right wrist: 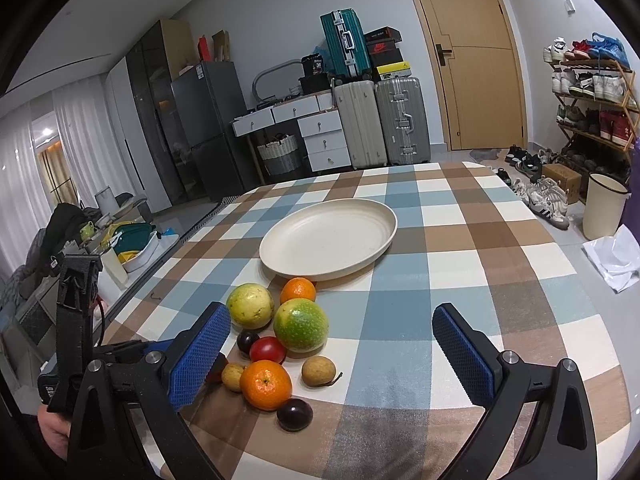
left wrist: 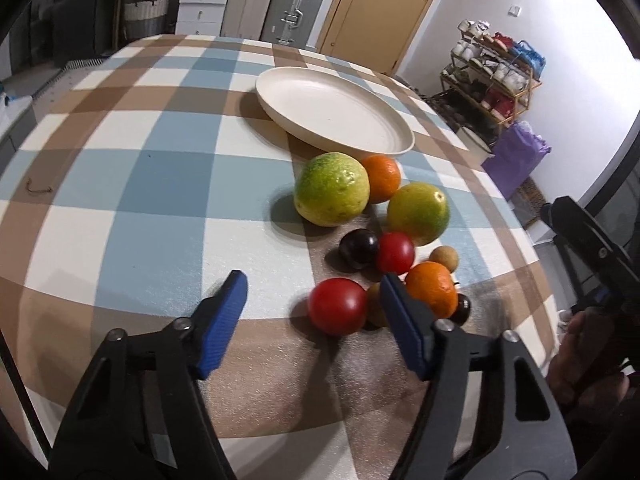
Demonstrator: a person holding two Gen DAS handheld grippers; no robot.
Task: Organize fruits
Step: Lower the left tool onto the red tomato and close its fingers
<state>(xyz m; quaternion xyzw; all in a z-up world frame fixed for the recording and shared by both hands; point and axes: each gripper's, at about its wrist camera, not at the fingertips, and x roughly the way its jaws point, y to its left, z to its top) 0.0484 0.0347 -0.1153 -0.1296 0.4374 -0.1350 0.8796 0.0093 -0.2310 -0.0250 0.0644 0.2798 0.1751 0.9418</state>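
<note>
A cluster of fruit lies on the checked tablecloth in front of an empty cream plate (left wrist: 332,108) (right wrist: 328,236). It holds two green-yellow citrus (left wrist: 331,189) (right wrist: 301,325), two oranges (left wrist: 432,289) (right wrist: 265,385), two red tomatoes (left wrist: 337,306) (right wrist: 268,350), dark plums (left wrist: 359,247) (right wrist: 295,414) and small brown longans (left wrist: 444,258) (right wrist: 318,371). My left gripper (left wrist: 312,296) is open, low over the table, the near red tomato between its fingers. My right gripper (right wrist: 332,332) is open and empty, above the fruit cluster's right side.
The table edge curves away on the right. Beyond it stand a shoe rack (right wrist: 592,112), a cream bin (right wrist: 604,204), suitcases (right wrist: 380,124) and a drawer unit (right wrist: 320,136). The left gripper's body (right wrist: 76,320) shows at the left of the right wrist view.
</note>
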